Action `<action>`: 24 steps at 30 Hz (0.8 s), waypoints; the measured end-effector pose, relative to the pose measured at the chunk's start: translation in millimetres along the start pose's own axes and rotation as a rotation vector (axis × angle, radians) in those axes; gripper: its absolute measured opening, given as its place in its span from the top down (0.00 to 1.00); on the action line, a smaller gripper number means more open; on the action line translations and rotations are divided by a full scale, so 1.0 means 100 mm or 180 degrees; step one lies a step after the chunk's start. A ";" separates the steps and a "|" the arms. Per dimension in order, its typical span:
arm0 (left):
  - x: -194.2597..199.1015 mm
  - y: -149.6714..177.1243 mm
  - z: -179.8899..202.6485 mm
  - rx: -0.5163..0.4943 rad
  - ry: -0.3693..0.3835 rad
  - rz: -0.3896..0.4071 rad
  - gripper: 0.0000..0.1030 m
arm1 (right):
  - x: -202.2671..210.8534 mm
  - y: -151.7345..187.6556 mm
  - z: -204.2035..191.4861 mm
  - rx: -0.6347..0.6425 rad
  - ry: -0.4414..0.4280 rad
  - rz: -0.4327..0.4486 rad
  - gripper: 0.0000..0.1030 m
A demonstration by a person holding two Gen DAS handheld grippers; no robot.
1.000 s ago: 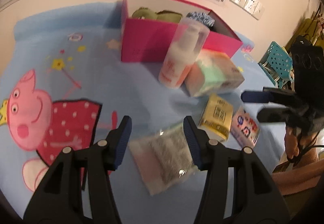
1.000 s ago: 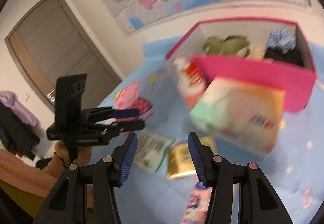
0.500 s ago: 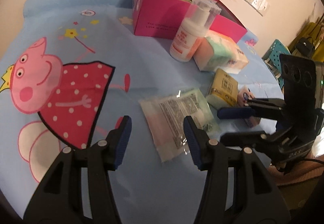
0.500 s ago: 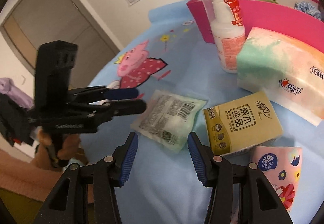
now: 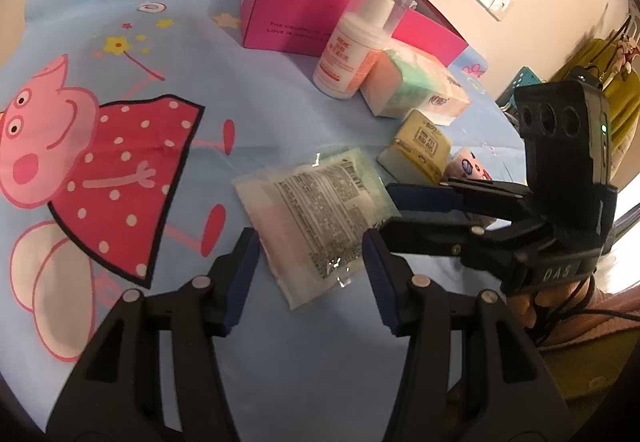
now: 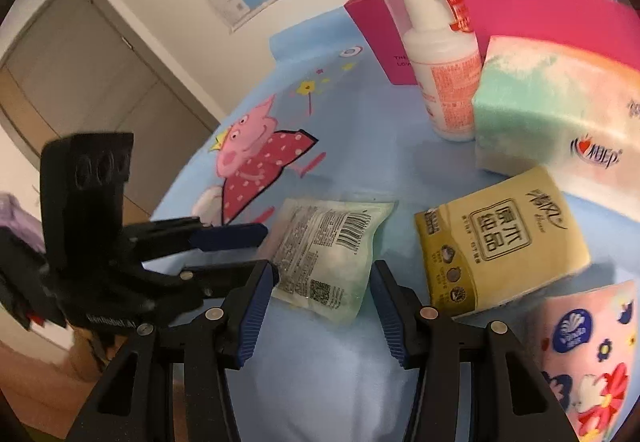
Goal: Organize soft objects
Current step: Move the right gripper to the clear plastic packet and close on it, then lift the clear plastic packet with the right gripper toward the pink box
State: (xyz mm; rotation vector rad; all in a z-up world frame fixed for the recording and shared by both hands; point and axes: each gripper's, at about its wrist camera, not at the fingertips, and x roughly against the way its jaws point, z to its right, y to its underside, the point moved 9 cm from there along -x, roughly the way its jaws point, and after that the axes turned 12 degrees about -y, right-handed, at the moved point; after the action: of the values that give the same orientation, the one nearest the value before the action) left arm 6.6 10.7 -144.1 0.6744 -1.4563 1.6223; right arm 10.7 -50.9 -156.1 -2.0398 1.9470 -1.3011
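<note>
A flat clear packet [image 5: 312, 218] [image 6: 332, 254] with a printed label and barcode lies on the blue cartoon sheet [image 5: 280, 102]. My left gripper [image 5: 310, 254] is open, its fingers either side of the packet's near end, pads not pressing. My right gripper [image 6: 323, 278] is open too, straddling the packet's other end. Each shows in the other's view: the right gripper [image 5: 390, 212] at the packet's right edge, the left gripper [image 6: 262, 248] at its left edge. A yellow tissue pack [image 6: 500, 238] [image 5: 420, 146], a pink floral pack [image 6: 588, 354] and a large pastel tissue pack [image 6: 560, 114] [image 5: 416, 90] lie nearby.
A pink open box [image 5: 304, 14] [image 6: 520, 10] stands at the back by the wall. A white pump bottle [image 5: 352, 50] [image 6: 444, 54] stands upright before it. A cartoon pig print [image 5: 60, 146] covers the sheet's left. A door [image 6: 80, 62] lies beyond the bed.
Both grippers have come down and closed in on the clear packet from opposite sides. The right wrist view swung down from the pink box to the packet. Jaw gaps look unchanged.
</note>
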 end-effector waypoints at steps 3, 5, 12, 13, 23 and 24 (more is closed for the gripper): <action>0.01 0.01 0.00 0.0006 0.0053 0.0005 0.47 | -0.03 0.01 -0.02 -0.0087 -0.0162 -0.0007 0.49; 0.01 0.02 0.01 -0.0006 0.0059 0.0012 0.47 | -0.04 0.02 -0.05 -0.0150 -0.0341 -0.0032 0.60; 0.01 0.01 0.00 0.0019 0.0124 0.0034 0.47 | -0.06 0.02 -0.05 -0.0165 -0.0263 0.0023 0.72; 0.02 0.02 0.01 0.0036 0.0168 0.0032 0.47 | -0.05 0.01 -0.06 -0.0125 -0.0224 0.0019 0.74; -0.04 -0.05 0.17 0.0071 0.0342 0.0028 0.47 | 0.29 -0.11 -0.10 0.0226 0.0025 0.0275 0.86; -0.06 -0.06 0.19 0.0058 0.0345 0.0028 0.47 | 0.34 -0.12 -0.07 0.0209 0.0036 0.0301 0.86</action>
State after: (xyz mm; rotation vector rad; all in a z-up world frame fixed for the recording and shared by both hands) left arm 12.4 -9.7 -142.1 0.5817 -1.3696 1.6550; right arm 11.6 -73.4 -127.5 -1.8908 1.9518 -1.3404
